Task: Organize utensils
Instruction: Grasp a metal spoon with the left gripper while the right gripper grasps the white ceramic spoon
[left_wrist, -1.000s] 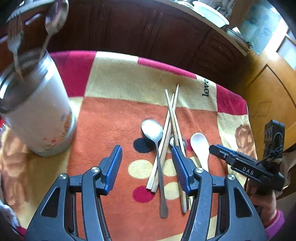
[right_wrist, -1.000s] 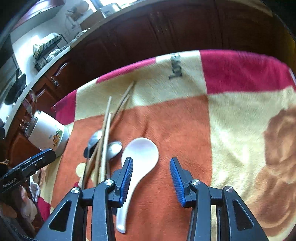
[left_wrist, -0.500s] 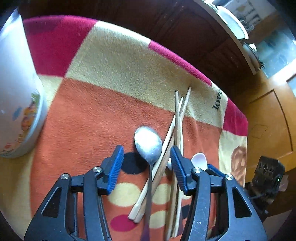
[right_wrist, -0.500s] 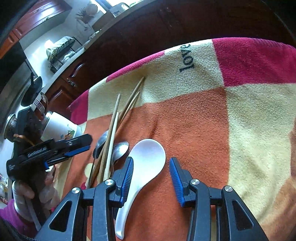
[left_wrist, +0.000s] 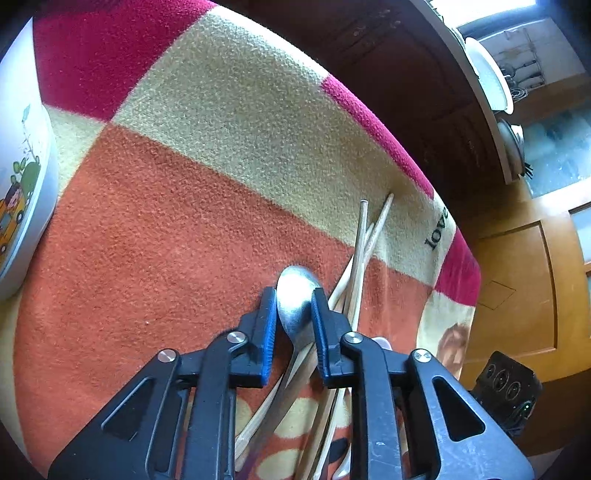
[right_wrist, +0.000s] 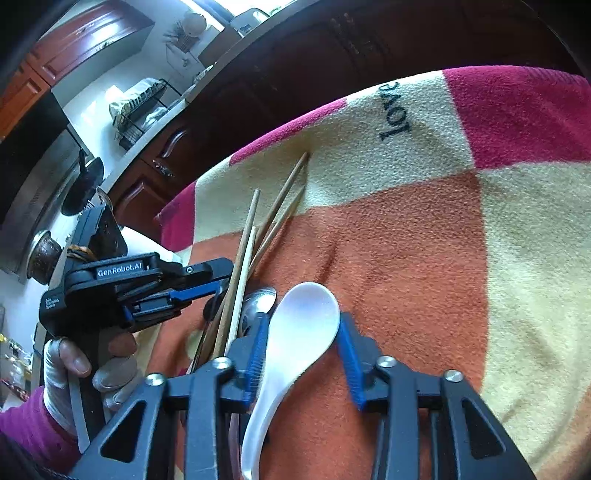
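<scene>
Here left tongs (left_wrist: 293, 301) closing around metal spoon (left_wrist: 295, 295), handle hidden; right tongs (right_wrist: 301, 334) closing around white spoon (right_wrist: 299, 332).

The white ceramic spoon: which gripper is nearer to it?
Right. The right gripper straddles the white ceramic spoon, jaws closing around its bowl. The left gripper is beside it, closing on the metal spoon across the chopsticks.
</scene>
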